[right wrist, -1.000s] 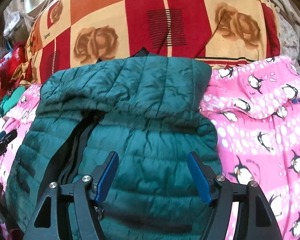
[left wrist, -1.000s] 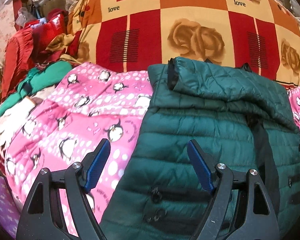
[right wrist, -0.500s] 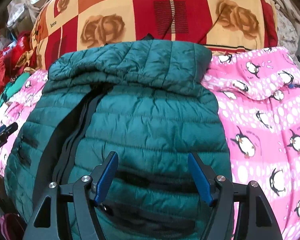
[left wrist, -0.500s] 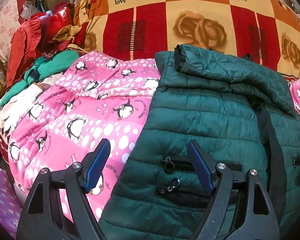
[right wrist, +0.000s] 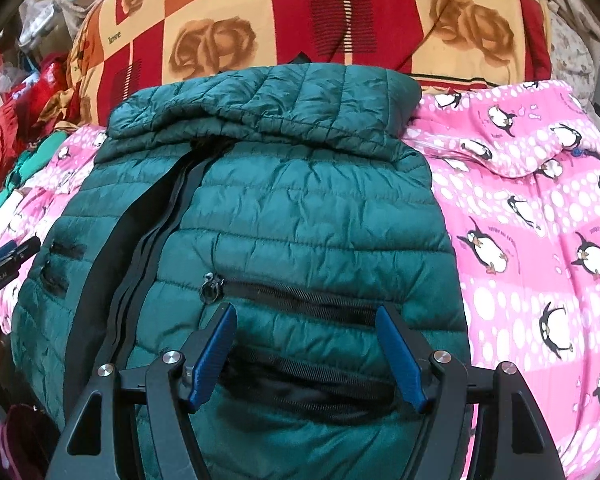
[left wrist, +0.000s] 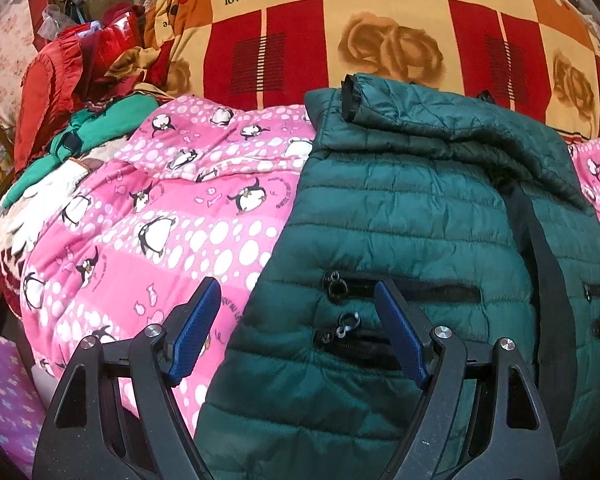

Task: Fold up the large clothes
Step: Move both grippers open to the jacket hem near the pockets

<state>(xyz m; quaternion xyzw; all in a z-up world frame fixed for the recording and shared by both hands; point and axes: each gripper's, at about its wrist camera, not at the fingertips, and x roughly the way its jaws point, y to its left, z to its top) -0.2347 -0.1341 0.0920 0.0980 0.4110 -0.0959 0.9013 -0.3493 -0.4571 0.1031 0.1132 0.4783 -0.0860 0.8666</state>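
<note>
A dark green quilted puffer jacket (left wrist: 412, 216) lies front up on a pink penguin-print blanket (left wrist: 172, 216). Its sleeves are folded across the top, one black cuff (left wrist: 348, 96) showing. Its black zipper (right wrist: 156, 232) runs down the middle, with zipped pockets on both sides. My left gripper (left wrist: 300, 304) is open and empty over the jacket's lower left edge. My right gripper (right wrist: 304, 328) is open and empty over the jacket's (right wrist: 308, 208) lower right pocket (right wrist: 292, 296). The left gripper's tip (right wrist: 8, 256) shows at the left edge of the right wrist view.
A big red, orange and cream rose-print quilt (left wrist: 380, 32) is piled behind the jacket. Red and green clothes (left wrist: 72, 96) are heaped at the back left. The pink blanket (right wrist: 540, 220) extends to the right of the jacket.
Both grippers have drawn back toward the jacket's lower hem, so more of its lower body and pockets shows. Both stayed open. The jacket has not moved.
</note>
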